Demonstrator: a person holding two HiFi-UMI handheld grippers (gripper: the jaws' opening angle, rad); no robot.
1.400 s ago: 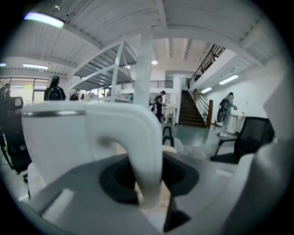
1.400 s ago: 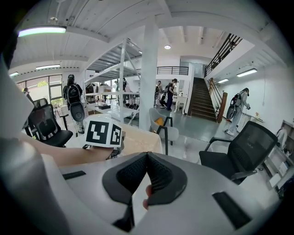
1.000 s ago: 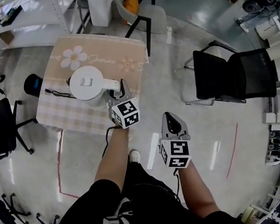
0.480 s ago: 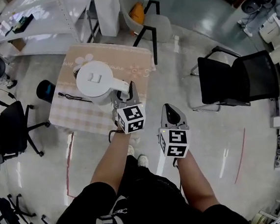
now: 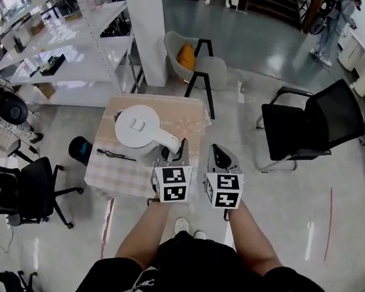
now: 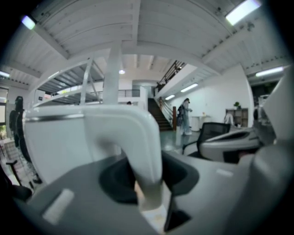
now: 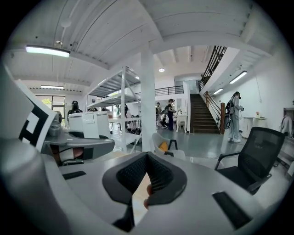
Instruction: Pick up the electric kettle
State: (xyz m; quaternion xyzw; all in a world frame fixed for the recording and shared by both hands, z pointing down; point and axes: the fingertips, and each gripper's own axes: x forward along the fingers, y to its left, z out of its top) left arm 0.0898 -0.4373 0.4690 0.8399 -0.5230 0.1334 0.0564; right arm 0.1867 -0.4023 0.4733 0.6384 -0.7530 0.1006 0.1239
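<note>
Left gripper (image 6: 148, 193): jaws clamped on the white handle (image 6: 138, 133) of the electric kettle (image 5: 139, 127). The kettle body hangs just ahead of the jaws, apparently clear of the table (image 5: 118, 177) beneath it. Right gripper (image 7: 146, 160), just beside the left: jaws together, nothing between them. Recommendation: grip the handle firmly, hold the kettle level and lift straight. That should avoid snagging the black cable (image 5: 115, 156) lying on the table below the body.

Glossy grey floor (image 5: 270, 185). Beyond the left gripper (image 5: 173, 151) stand a cloth-covered table (image 5: 186, 113), a white pillar (image 5: 147, 30) and white shelving (image 5: 77, 49); right of the right gripper (image 5: 216, 150), a black office chair (image 5: 312, 123).
</note>
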